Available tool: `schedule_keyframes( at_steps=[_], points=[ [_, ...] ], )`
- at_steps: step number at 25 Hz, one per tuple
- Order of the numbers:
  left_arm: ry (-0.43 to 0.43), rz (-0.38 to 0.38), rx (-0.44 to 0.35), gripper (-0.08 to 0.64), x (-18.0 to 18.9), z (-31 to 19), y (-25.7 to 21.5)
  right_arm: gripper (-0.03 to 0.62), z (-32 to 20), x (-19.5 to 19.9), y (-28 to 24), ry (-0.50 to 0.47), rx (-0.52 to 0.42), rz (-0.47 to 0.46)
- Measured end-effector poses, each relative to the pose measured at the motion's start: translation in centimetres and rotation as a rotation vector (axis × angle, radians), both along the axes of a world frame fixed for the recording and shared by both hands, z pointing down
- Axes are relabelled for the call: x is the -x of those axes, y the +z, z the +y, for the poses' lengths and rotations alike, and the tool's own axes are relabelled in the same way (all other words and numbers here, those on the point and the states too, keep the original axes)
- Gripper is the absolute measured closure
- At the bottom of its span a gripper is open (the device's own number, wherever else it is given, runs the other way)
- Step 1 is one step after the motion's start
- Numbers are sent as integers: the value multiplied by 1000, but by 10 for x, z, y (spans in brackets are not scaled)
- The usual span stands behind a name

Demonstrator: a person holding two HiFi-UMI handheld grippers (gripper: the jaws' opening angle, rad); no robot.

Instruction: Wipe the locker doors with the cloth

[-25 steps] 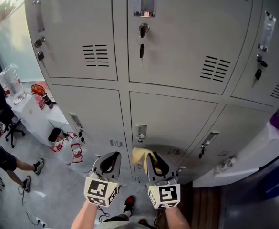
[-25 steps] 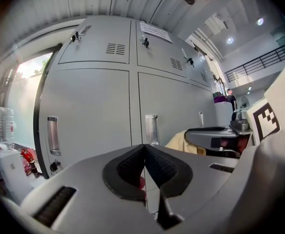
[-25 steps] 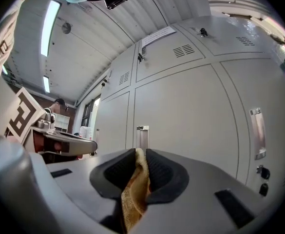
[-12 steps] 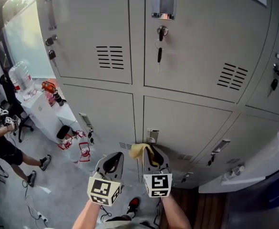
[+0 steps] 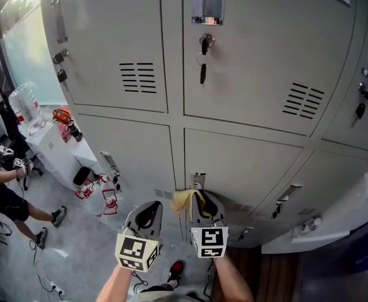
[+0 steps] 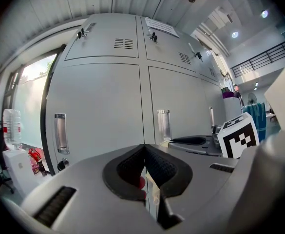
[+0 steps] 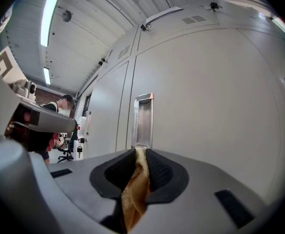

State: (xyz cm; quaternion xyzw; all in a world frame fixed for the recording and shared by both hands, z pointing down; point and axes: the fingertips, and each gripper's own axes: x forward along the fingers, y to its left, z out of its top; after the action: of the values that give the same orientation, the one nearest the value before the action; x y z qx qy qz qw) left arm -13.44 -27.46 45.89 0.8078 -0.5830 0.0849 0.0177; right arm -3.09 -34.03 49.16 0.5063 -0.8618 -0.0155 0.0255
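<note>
right tongs [image 5: 199, 197] pointed up at lower locker door [image 5: 246, 162], pinching yellow cloth [image 5: 183, 200]; left tongs [image 5: 148, 209] alongside, closed, empty.

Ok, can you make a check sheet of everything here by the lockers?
Surface: grey metal locker doors, all shut.
Job's things: yellow cloth, by a lower door's handle.
Clutter: white table with clear water bottle; keys hanging from a door.
Grippers: right gripper shut on the cloth; left gripper shut, empty.
Cables: thin cable on the floor.
Surroundings: person at left.
</note>
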Motion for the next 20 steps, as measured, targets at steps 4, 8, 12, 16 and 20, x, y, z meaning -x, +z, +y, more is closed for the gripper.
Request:
schedule_keyframes(
  at_steps=[4, 8, 12, 16, 20],
  points=[
    [17, 7, 1, 540, -7, 0, 0, 520, 0, -16, 4, 30, 16, -5],
    [42, 12, -3, 540, -17, 0, -3, 520, 0, -36, 2, 72, 17, -1],
    [70, 16, -5, 540, -29, 0, -3, 520, 1, -54, 3, 103, 19, 6],
    [94, 19, -5, 540, -39, -1, -3, 520, 2, -73, 3, 144, 17, 7],
    [120, 21, -4, 540, -47, -2, -3, 520, 4, -94, 3, 190, 19, 9]
  ],
)
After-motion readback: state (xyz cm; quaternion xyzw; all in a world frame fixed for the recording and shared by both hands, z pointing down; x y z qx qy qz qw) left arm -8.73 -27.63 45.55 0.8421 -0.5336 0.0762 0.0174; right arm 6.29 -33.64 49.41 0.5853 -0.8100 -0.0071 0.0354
